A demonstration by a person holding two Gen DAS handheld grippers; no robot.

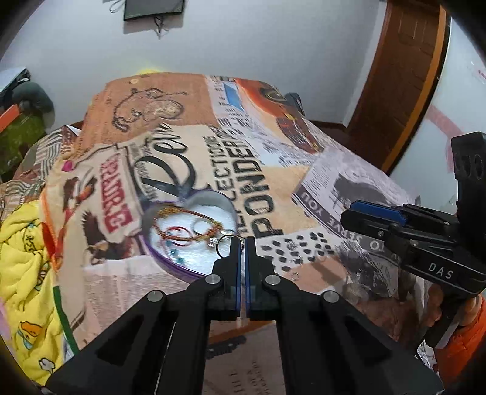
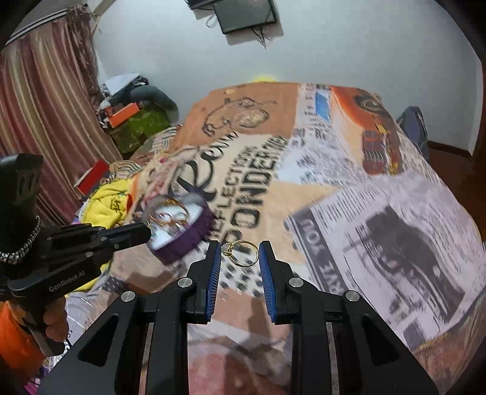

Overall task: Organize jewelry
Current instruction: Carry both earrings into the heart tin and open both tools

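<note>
Printed newspaper-pattern blanket [image 1: 231, 158] covering the surface, yellow cloth [image 1: 21, 243] at its left edge, striped curtain [image 2: 45, 115], wooden door [image 1: 401, 85], wall-mounted dark panel [image 2: 246, 15]

One purple box [image 1: 170, 261], two rings [image 2: 243, 253].

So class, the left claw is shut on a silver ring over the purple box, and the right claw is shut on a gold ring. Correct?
Not quite. In the right wrist view the right claw is open, its jaws apart on either side of the gold ring. The rest stands.
</note>
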